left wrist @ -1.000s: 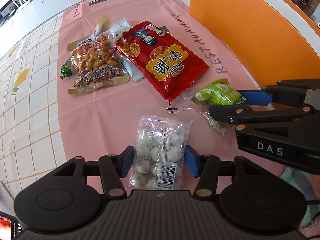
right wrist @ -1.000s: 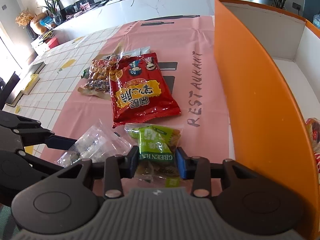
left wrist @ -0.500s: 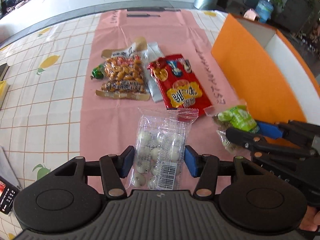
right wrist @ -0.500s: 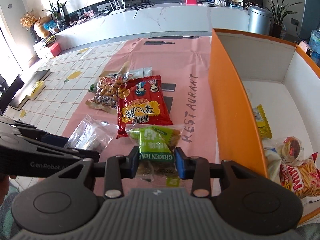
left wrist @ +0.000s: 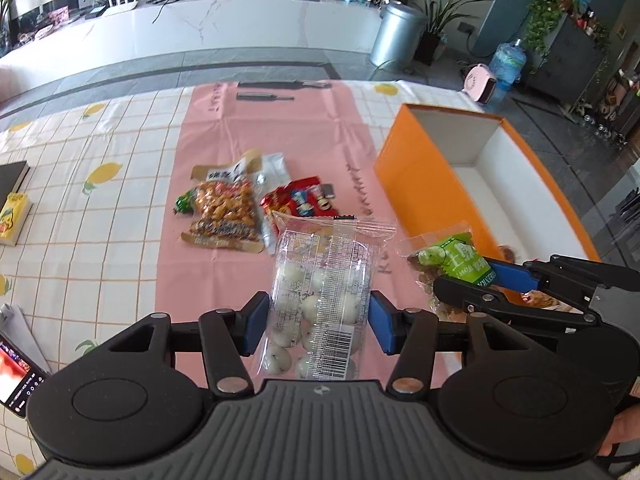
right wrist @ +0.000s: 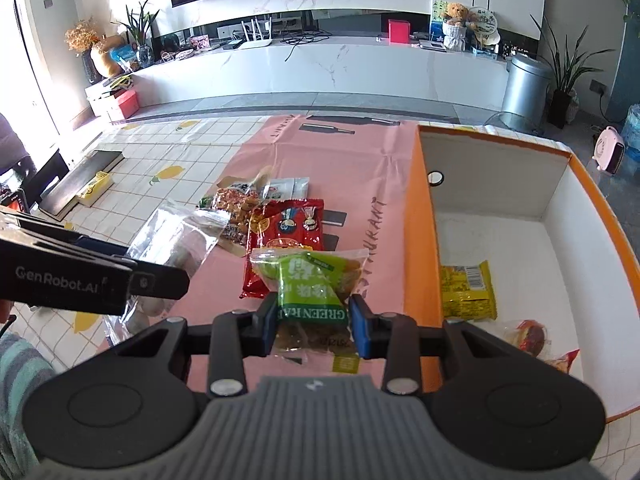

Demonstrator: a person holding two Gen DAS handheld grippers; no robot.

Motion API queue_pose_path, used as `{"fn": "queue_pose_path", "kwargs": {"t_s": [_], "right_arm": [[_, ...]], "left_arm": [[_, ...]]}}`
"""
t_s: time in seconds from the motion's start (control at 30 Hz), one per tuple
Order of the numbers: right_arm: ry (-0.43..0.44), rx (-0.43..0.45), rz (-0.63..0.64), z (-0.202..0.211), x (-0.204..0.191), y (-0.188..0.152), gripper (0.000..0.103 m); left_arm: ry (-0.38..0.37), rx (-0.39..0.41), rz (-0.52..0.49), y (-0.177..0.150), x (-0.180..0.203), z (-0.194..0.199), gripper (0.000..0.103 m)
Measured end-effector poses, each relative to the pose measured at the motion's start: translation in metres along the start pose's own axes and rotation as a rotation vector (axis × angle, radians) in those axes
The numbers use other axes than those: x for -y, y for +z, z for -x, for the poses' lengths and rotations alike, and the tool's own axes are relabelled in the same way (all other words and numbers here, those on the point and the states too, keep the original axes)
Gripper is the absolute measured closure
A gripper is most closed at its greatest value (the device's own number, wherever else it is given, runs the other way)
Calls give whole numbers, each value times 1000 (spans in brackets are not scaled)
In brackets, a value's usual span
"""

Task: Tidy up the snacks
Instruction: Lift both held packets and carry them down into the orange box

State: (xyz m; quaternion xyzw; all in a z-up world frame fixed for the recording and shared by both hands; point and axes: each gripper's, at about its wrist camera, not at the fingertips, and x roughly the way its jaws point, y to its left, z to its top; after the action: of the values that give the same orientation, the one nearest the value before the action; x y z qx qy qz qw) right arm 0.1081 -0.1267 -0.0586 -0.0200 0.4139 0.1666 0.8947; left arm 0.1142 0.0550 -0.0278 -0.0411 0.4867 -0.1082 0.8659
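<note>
Clear, crinkly plastic on the bag of white balls [left wrist: 320,280]. Glossy foil on the red packet [right wrist: 286,240]. Matt orange card on the box [right wrist: 416,240].

The red packet [left wrist: 298,204] is half hidden behind the clear bag [left wrist: 320,300]. A phone [left wrist: 18,376] is cut off at the lower left edge, its screen blurred.

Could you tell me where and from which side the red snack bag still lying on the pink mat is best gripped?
Grip the red snack bag across its narrow width, near the end facing the claws, coming from above. It lies flat and its far end abuts the peanut pack.
</note>
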Motion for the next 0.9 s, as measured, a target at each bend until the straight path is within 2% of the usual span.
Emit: {"fn": "queue_pose_path", "kwargs": {"t_s": [0.2,0.43,0.6,0.77,0.9], "right_arm": [[-56,35,34,30,25,6,68],[-112,43,55,55,63,9,68],[-163,31,69,63,94,11,68],[-187,-23,48,59,130,14,68],[-202,-60,35,49,153,15,68]], "left_arm": [[-54,39,-45,13,33,14,42],[-101,62,-123,29,82,10,42],[-136,42,-176,40,116,-5,42],[-167,9,-235,56,149,-26,42],[-149,-25,-300,66,171,-47,42]]}}
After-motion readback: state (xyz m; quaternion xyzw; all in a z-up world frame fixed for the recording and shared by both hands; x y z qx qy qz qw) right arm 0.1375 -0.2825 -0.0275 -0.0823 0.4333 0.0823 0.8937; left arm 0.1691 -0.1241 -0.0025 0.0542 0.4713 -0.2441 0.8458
